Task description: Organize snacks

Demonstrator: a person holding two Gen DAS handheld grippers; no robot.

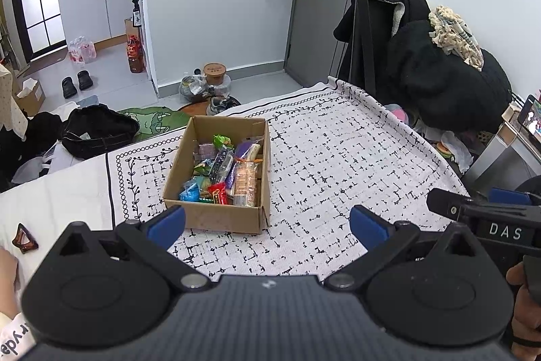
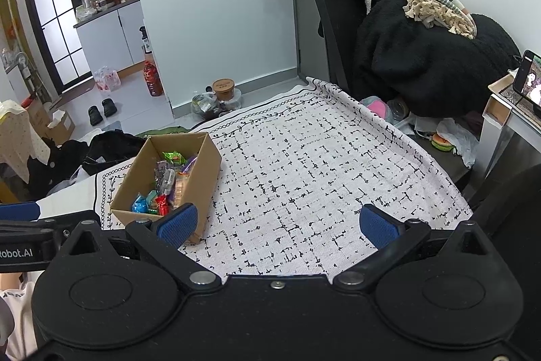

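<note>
Snacks (image 1: 221, 173) lie heaped inside the cardboard box (image 1: 216, 219) on my patterned tabletop (image 1: 338, 158), corralled together there, while my left gripper (image 1: 267, 222) and right gripper (image 2: 279, 224) hover with fingers spread, gripping nothing.

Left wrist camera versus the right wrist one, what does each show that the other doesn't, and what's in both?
Only the left wrist view shows the small brown triangular clip on the cloth at far left, the sneaker on the floor past the table edge, and the right gripper's side marked DAS.

Only the right wrist view shows the left gripper's side marked Robot.AI.

Both show the open cardboard box filled with wrapped snacks on the patterned tablecloth, and both the left gripper and the right gripper open and empty.
</note>
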